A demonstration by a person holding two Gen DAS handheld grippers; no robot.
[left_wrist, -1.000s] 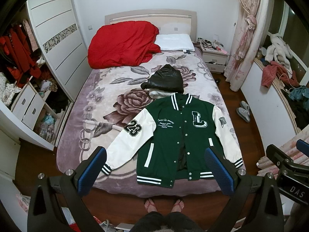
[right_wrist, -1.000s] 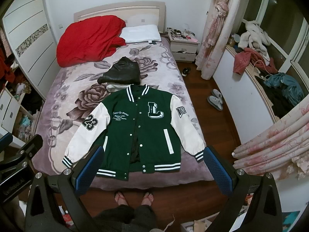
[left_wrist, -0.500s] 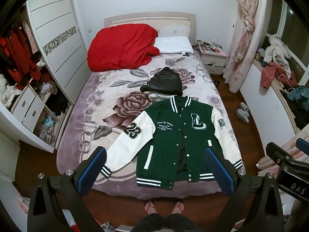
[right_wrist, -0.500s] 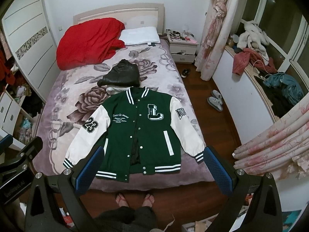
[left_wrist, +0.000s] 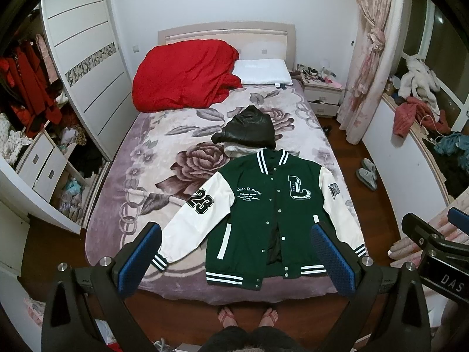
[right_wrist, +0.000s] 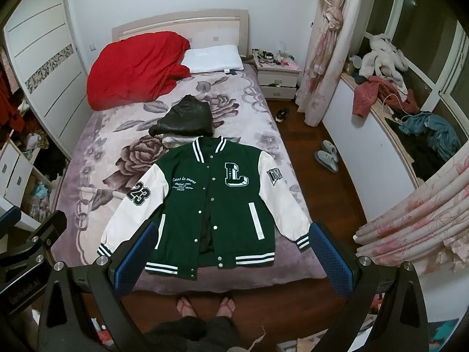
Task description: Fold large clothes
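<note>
Two tools up and idle above the jacket's hem: left tool [left_wrist: 234,228] and right tool [right_wrist: 233,226], each spread to full width, pinching nothing, well clear of the cloth.

Green varsity jacket [left_wrist: 263,205] laid flat and front-up on the bed [left_wrist: 140,152]. Collar on the far side, striped hem close to the bed's foot edge, just ahead of the bare feet [left_wrist: 249,314]. White sleeves angled out and down on both sides of the body, cuffs roughly level with the hem. Front closed near the collar but gaping toward the hem (dark lining visible in the gap).

Judged as the very start of folding: spread out and smoothed, no fold made yet.

Next, most likely, down to the cuffs. Left tool to the sleeve with the "23" patch, right tool to the sleeve beside the "L" crest. Close on the ribbed cuff itself, not the smooth sleeve material (probably slippery, though hard to be sure), then carry each sleeve across the chest. Worth pulling the gaping front together first, or risk folding a crease into the lining.

Just beyond the collar, a folded black garment [left_wrist: 249,129] on top of something pale, near enough to snag if the jacket gets pushed that way. Well beyond that, a red duvet [left_wrist: 181,79] and a white pillow [left_wrist: 261,72], no concern for this fold.
</note>
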